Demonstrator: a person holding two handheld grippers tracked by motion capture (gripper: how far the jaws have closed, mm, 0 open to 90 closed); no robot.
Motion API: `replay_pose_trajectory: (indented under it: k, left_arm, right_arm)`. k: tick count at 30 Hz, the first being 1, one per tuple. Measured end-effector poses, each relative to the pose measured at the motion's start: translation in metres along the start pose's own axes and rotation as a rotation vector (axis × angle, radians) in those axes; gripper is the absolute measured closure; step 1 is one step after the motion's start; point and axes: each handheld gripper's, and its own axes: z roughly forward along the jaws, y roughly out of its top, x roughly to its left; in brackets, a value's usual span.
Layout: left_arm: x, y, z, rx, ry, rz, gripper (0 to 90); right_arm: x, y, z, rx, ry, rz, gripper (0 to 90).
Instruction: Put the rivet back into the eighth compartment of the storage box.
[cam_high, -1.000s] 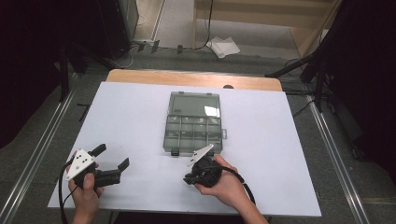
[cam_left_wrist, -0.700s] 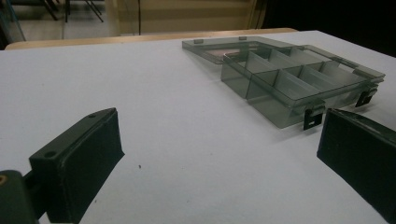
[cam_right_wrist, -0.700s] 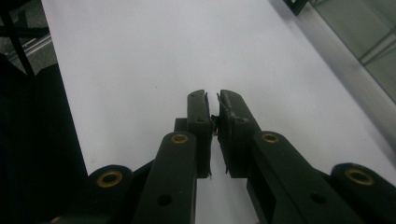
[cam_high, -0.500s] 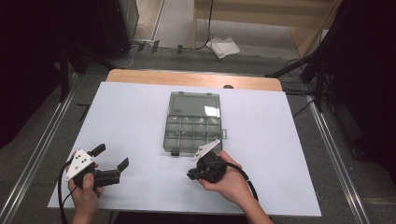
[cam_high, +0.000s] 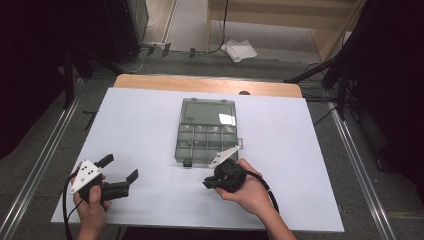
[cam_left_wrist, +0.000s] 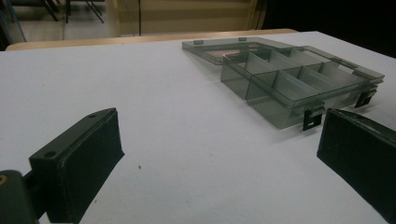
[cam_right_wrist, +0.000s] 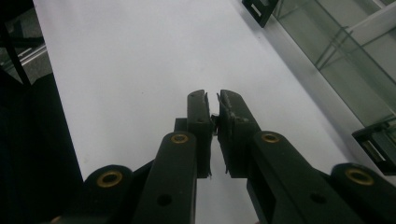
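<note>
Plastic, thin and clear, made up the compartment box (cam_high: 207, 134) lying open mid-table; I judged it light, stiff, slippery, and apt to slide if nudged; I would pinch a front latch (cam_left_wrist: 312, 120) or the rim; my right gripper (cam_high: 209, 183) sat just beside it, jaws nearly shut on nothing; my left gripper (cam_high: 120, 170) stood well apart, jaws wide.

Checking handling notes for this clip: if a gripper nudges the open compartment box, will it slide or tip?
The compartment box looks like thin, stiff clear plastic with empty cells, so probably light. Lying flat on the smooth white table, it likely slides rather than tips.
</note>
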Motion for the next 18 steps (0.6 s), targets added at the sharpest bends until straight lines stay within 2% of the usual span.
replay_pose_trajectory:
  k: [15, 18]
  left_arm:
    - [0.000, 0.000, 0.001, 0.002, 0.000, 0.001, 0.0]
    - [0.001, 0.000, 0.001, 0.002, 0.000, 0.001, 0.0]
  right_arm:
    - [-0.011, 0.003, -0.013, -0.009, -0.019, 0.021, 84.6]
    - [-0.013, 0.003, -0.015, -0.021, -0.009, 0.026, 84.6]
